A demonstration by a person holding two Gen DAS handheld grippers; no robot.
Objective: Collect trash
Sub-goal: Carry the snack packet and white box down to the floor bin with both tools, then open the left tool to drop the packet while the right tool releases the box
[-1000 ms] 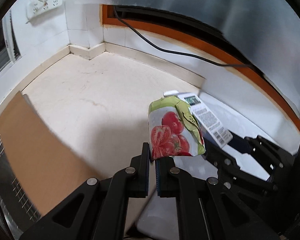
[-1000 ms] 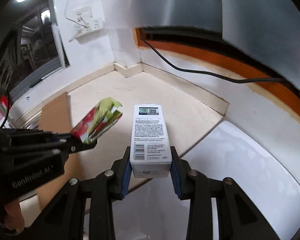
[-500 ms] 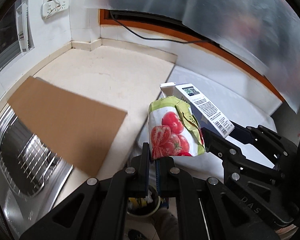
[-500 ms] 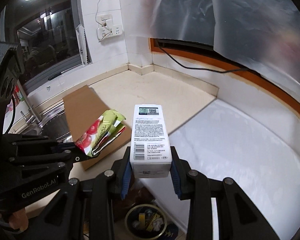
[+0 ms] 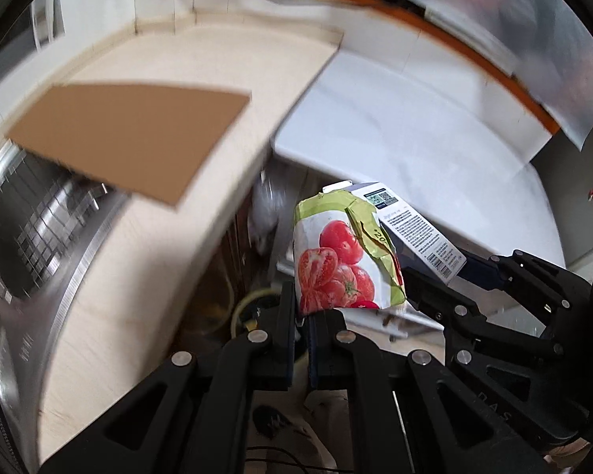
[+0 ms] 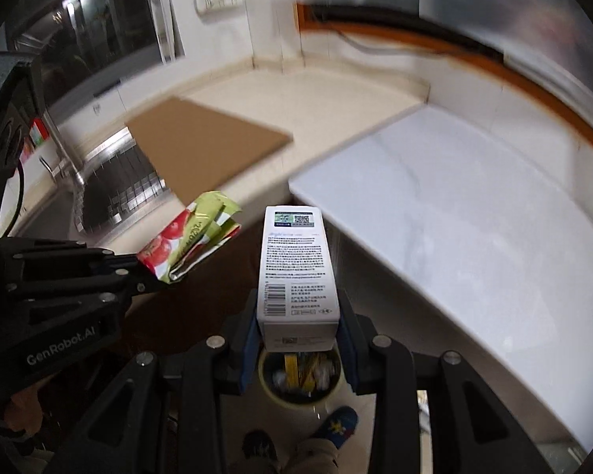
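Observation:
My left gripper (image 5: 302, 316) is shut on a crumpled snack wrapper (image 5: 340, 264) printed with red tomatoes and green edges; the wrapper (image 6: 189, 237) also shows at the left of the right wrist view. My right gripper (image 6: 298, 324) is shut on a white printed box (image 6: 298, 272), held by its short end; the box (image 5: 411, 233) pokes out behind the wrapper in the left wrist view. Both are held out past the counter's front edge, above the floor. A round bin (image 6: 300, 379) with trash in it stands on the floor right under the box.
A brown cardboard sheet (image 5: 130, 134) lies on the beige counter (image 5: 225, 67), partly over a steel sink (image 5: 23, 205). A white worktop (image 6: 474, 229) lies to the right. A person's shoes (image 6: 336, 426) stand on the floor by the bin.
Both grippers have pulled back from over the counter to beyond its front edge and dipped, each keeping its item. The floor and the bin have come into view.

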